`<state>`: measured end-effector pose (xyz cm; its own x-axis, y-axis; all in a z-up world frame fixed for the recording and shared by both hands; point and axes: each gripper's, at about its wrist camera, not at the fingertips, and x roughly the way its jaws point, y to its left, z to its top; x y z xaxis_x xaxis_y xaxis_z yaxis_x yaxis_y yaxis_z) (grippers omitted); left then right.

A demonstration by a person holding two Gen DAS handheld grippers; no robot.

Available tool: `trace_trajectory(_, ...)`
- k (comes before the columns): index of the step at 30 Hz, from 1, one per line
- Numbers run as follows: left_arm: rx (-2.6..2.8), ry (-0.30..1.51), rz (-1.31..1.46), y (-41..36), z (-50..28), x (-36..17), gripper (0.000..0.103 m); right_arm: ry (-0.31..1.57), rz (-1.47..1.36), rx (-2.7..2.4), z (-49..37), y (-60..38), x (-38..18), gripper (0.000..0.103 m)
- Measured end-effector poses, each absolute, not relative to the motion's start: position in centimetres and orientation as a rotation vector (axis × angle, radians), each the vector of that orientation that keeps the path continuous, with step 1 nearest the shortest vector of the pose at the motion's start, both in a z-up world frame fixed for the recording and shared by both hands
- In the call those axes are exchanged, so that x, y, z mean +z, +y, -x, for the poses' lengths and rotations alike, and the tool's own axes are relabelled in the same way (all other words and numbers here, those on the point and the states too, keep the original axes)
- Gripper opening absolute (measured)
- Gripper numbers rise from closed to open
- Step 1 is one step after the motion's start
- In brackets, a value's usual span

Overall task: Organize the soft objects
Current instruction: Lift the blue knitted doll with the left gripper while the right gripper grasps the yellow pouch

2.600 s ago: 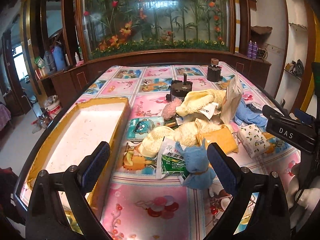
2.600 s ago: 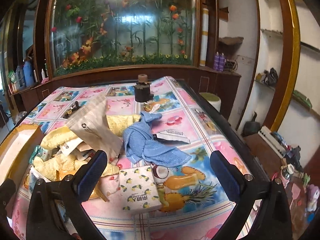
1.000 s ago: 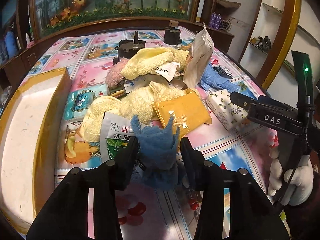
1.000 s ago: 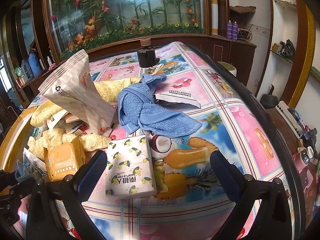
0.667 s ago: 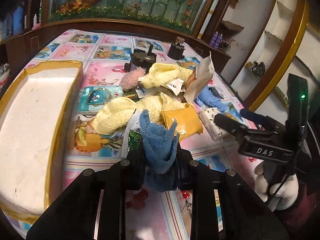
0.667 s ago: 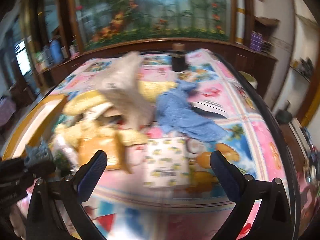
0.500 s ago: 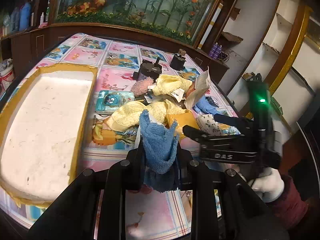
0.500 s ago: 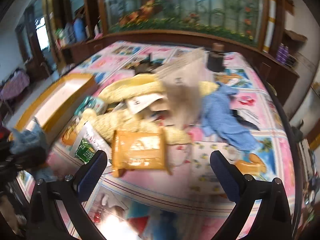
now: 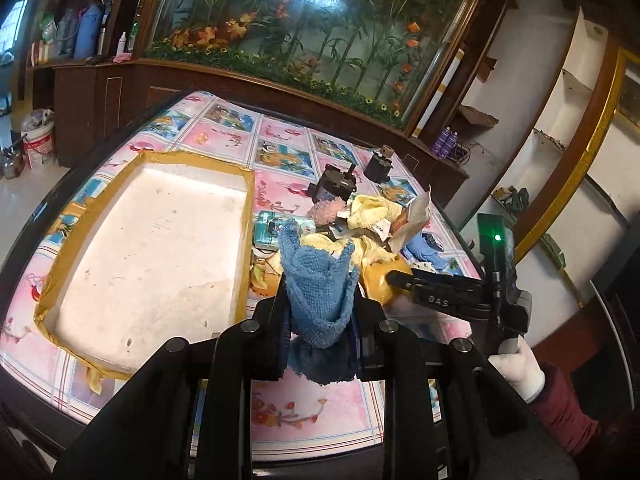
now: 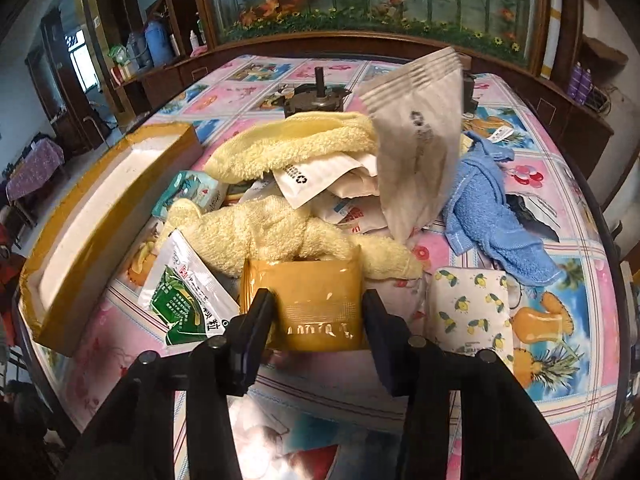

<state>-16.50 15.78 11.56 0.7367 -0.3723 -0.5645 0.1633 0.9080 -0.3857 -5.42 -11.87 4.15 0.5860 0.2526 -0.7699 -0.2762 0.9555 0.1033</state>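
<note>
Two grippers, left gripper [image 9: 319,322] pinching blue cloth [image 9: 318,284], right gripper [image 10: 316,316] on yellow pack [image 10: 318,304]

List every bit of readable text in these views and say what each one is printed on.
"DAS": white letters on the right tool's black body, seen from the left wrist.
"板" and "粒": on the green-and-white sachet; its smaller print is too small to read.
Embossed characters on the orange packet: illegible.
Print on the upright grey pouch: blurred.

- "das" in pale letters on the black body of the right gripper [image 9: 396,278]
- chinese characters, likely "板蓝", on the green and white sachet [image 10: 188,304]
- a recycling mark on the white packet [image 10: 316,176]; its small print is unreadable
</note>
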Motion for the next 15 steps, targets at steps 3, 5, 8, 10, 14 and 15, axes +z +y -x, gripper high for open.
trace_trajectory(3,-0.281,0.669,0.349,17.8,16.0,12.5,0.022,0.869,0.012,0.327,6.4,-12.5,5.8,0.019)
trace_trajectory(5,-0.257,0.662,0.361,19.1,15.7,12.9,0.022,0.846,0.021,0.32,6.7,-12.5,6.7,0.019)
trace_trajectory(8,-0.232,0.648,0.36,20.2,16.1,13.3,0.022,0.841,0.054,0.34,6.3,-12.0,6.7,0.022)
trace_trajectory(10,-0.233,0.65,0.364,20.5,16.3,13.0,0.022,0.895,0.057,0.392,5.9,-11.3,5.4,0.047)
trace_trajectory(14,-0.239,0.678,0.38,20.3,16.1,12.1,0.022,0.948,0.167,0.368,5.5,-9.4,2.9,0.081)
trace_trajectory(15,-0.242,0.685,0.383,20.1,16.0,11.8,0.022,0.961,0.183,0.362,5.3,-9.0,2.3,0.081)
